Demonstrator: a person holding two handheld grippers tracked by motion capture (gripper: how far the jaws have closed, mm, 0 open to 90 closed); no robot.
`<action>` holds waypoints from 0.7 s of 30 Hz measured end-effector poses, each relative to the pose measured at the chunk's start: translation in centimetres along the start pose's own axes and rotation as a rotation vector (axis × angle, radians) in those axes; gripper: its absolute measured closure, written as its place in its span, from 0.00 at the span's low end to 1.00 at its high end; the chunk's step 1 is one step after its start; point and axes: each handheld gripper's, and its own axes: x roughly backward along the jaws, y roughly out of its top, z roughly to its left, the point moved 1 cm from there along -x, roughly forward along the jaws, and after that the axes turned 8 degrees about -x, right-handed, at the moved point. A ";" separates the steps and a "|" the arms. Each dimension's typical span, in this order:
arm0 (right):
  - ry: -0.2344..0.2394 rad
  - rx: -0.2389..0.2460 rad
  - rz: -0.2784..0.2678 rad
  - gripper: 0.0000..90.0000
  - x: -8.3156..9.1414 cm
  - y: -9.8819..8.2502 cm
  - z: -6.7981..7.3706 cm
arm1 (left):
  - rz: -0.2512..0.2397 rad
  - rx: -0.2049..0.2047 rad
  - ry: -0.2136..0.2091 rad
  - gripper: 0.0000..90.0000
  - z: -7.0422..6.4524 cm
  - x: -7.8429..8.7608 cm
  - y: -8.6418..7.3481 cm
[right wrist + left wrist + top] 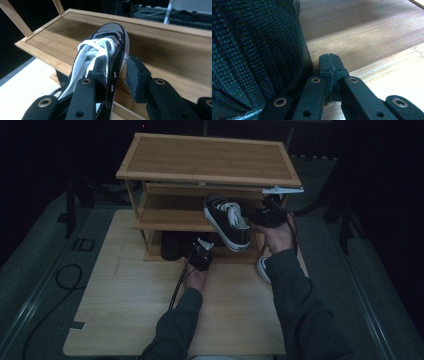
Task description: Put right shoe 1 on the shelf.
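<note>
Sneaker [107, 57] — right gripper [117, 75] jaws slack around its side wall.

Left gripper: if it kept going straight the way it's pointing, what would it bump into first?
Probably the bottom shelf board of the wooden rack. The left gripper is shut, its tips almost at the board's front edge. The dark mesh shoe sits close beside it, not in front.

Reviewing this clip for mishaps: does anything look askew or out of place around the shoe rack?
Yes. The black sneaker sits tilted, toe on the rack's middle shelf, heel hanging off the front edge. The right gripper straddles its side wall with one pad clear of the canvas. A second shoe lies on the table beside the right forearm.
</note>
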 end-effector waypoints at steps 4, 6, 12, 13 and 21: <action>-0.012 0.030 -0.003 0.79 0.9 0.0 0.0 | 0.000 -0.002 0.001 1.00 0.0 0.0 0.0; -0.020 0.036 -0.006 0.81 1.3 -0.1 -0.2 | 0.000 -0.002 0.001 1.00 0.0 0.0 0.0; -0.041 0.061 0.004 0.91 2.0 -0.6 -0.8 | 0.001 -0.004 0.002 1.00 0.0 0.0 0.0; -0.044 0.065 0.012 0.93 2.1 -0.8 -0.8 | 0.001 -0.004 0.002 1.00 0.0 0.0 0.0; -0.026 0.086 0.067 1.00 1.9 -2.6 -1.2 | 0.001 -0.003 0.003 1.00 0.0 0.0 0.0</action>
